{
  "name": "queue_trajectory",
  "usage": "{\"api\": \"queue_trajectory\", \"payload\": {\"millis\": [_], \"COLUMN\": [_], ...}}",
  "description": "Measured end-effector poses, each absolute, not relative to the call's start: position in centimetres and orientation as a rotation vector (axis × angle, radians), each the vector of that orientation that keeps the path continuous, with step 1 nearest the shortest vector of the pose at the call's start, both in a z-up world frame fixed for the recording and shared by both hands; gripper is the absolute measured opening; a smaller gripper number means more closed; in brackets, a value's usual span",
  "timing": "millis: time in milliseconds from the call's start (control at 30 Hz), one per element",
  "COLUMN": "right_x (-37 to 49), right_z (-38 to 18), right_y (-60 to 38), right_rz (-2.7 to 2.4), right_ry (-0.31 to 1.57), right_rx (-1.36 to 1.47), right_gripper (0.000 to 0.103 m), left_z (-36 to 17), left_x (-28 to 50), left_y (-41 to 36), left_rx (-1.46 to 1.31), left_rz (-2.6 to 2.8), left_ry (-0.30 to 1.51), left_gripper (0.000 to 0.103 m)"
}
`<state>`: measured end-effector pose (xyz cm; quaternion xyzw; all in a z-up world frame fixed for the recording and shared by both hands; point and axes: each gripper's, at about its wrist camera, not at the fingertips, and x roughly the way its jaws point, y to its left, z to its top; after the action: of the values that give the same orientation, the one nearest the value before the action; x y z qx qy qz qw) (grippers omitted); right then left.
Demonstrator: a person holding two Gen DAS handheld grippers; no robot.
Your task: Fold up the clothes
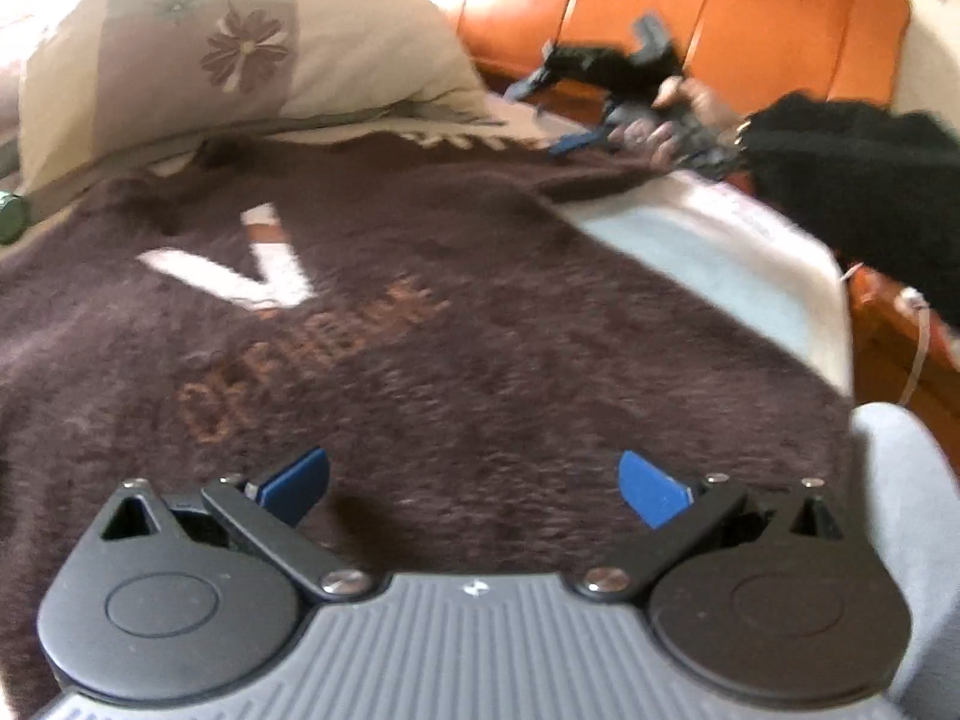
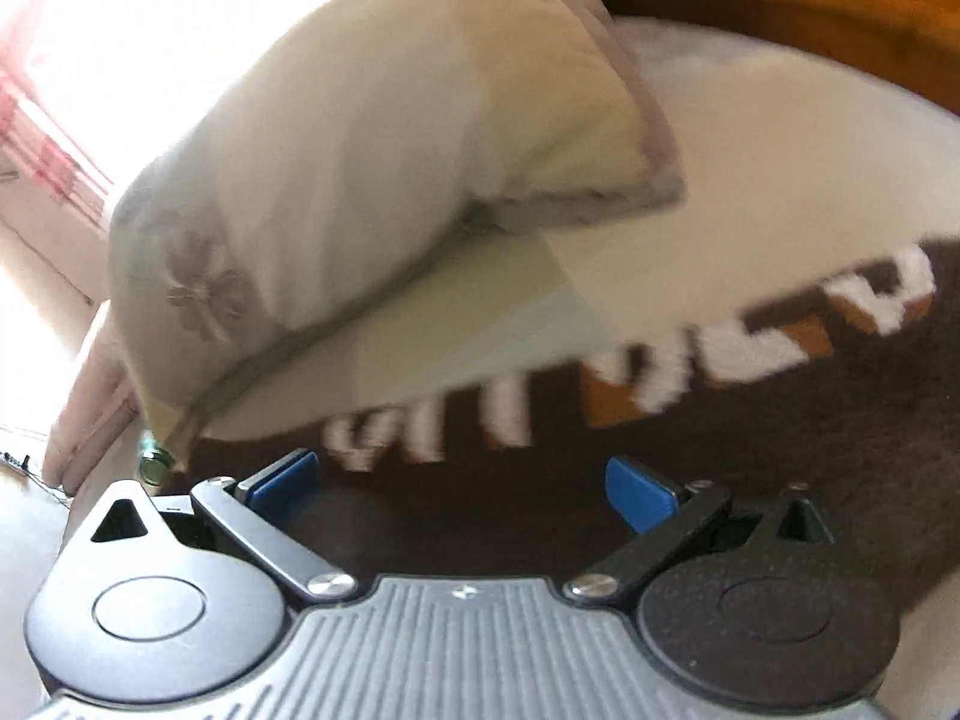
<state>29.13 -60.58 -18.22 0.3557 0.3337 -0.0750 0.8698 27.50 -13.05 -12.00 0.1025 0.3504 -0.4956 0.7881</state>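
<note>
A dark brown fuzzy sweater point(image 1: 420, 324) with white and orange lettering lies spread flat on a bed. My left gripper point(image 1: 474, 483) hovers low over its near part, blue fingers wide open and holding nothing. In the left wrist view my right gripper point(image 1: 576, 114) shows far off at the sweater's back right corner, held by a hand in a black sleeve point(image 1: 864, 180). The right wrist view looks across the same sweater point(image 2: 690, 480), where my right gripper point(image 2: 462, 489) stands open just above the fabric with nothing between its fingers.
A beige pillow point(image 1: 228, 54) with a purple flower lies at the sweater's far edge, also filling the right wrist view as the pillow point(image 2: 372, 180). An orange wooden headboard point(image 1: 690, 12) stands behind. A pale bedsheet point(image 1: 708, 246) shows at the right. A small green object point(image 1: 12, 219) sits at the left.
</note>
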Motion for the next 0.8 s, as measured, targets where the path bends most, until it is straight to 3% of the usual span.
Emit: {"api": "queue_trajectory", "payload": {"millis": [167,433,500,733,800], "right_x": [25.8,20.1,21.1,25.3,23.9], "right_z": [-19.8,-19.4,-18.5,-18.8,-19.8], "right_y": [-65.4,-70.8,-69.2,-60.5,-58.8], "right_rz": [-0.188,-0.522,-0.621,-0.475,-0.472], "right_ry": [0.652,0.493,0.53,0.82,0.814], "right_rx": [0.746,0.822,0.738,0.284,0.184], "right_gripper": [0.096,0.098,0.103,0.103,0.103], "left_z": [-13.3,-13.5,-13.3,-12.8,-12.7], "left_x": [27.5,27.1,27.1,27.4,27.2], "left_y": [-13.9,-14.1,-13.9,-13.3,-13.3], "left_rx": [0.26,0.31,0.307,0.306,0.337], "left_rz": [-1.022,-1.01,-1.009,-0.972,-0.958], "left_ry": [0.766,0.746,0.75,0.747,0.74], "left_gripper": [0.102,0.102,0.102,0.102,0.102]}}
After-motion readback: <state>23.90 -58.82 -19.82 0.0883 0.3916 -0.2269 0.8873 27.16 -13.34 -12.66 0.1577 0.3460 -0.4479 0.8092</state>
